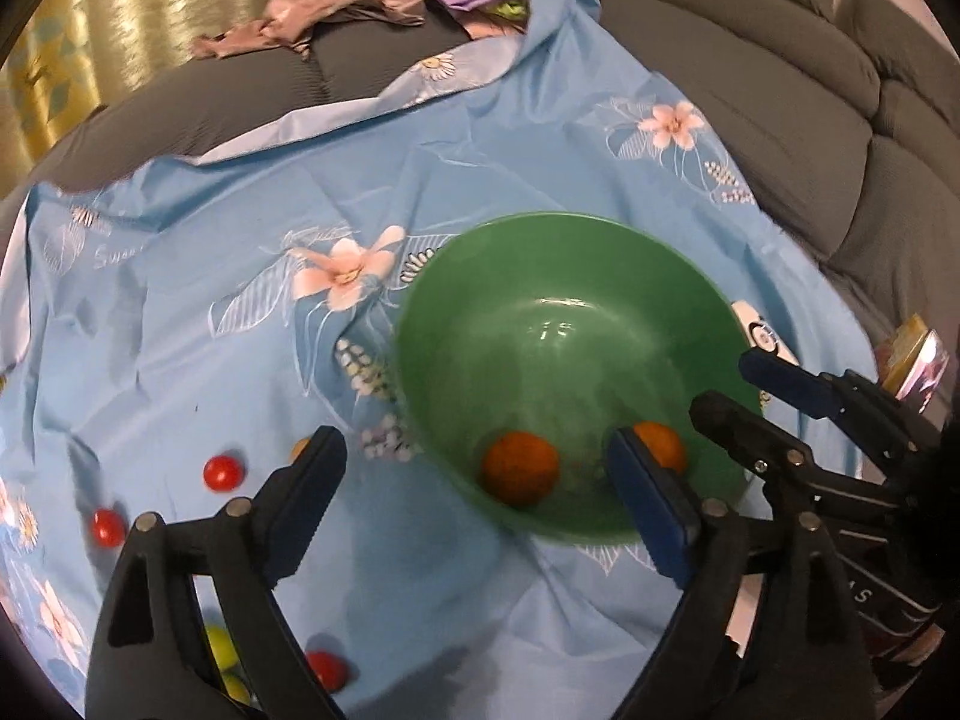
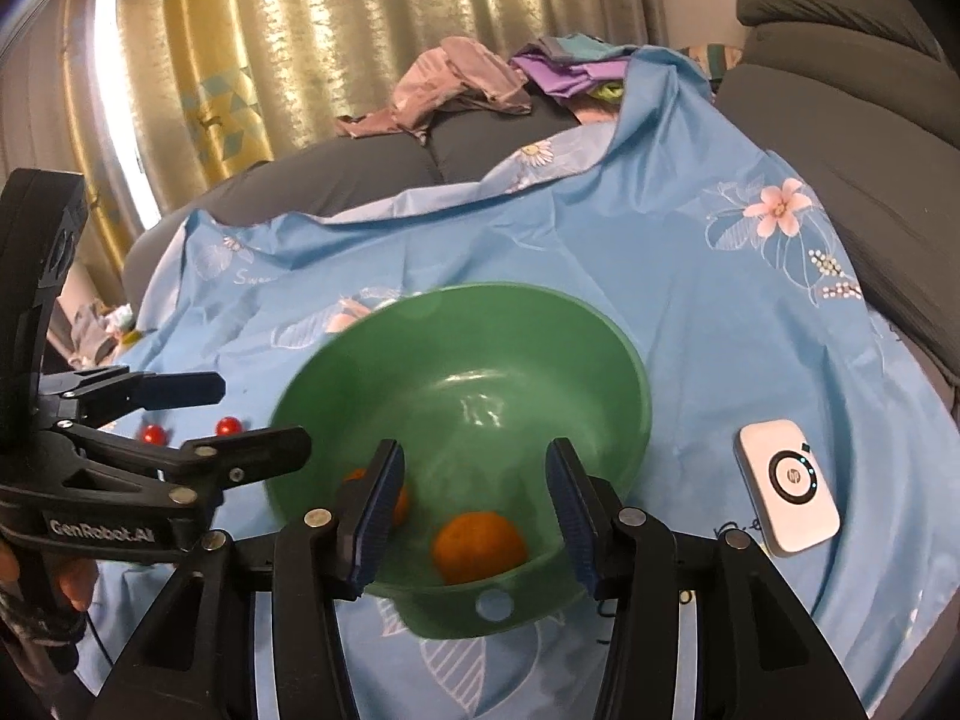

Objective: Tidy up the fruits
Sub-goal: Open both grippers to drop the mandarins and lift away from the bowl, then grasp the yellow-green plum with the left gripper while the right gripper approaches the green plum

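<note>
A green bowl [image 1: 570, 276] stands on a blue flowered cloth and holds two oranges [image 1: 519, 468] [image 1: 660, 443]. In the right wrist view the bowl [image 2: 456, 324] shows the same oranges [image 2: 479, 546] [image 2: 401, 504]. My left gripper [image 1: 480, 498] is open and empty, at the bowl's near left rim. My right gripper [image 2: 474, 510] is open and empty, its jaws spread over the bowl's near rim. Small red fruits [image 1: 223, 473] [image 1: 108, 527] [image 1: 327, 669] and yellow-green ones [image 1: 217, 645] lie on the cloth left of the bowl. The right gripper [image 1: 750, 384] shows in the left wrist view.
A white HP device [image 2: 787, 485] lies on the cloth [image 2: 690, 300] right of the bowl. Grey sofa cushions [image 1: 810, 120] rise behind and to the right. Crumpled clothes [image 2: 456, 90] lie at the back. The left gripper [image 2: 240, 414] shows at the left of the right wrist view.
</note>
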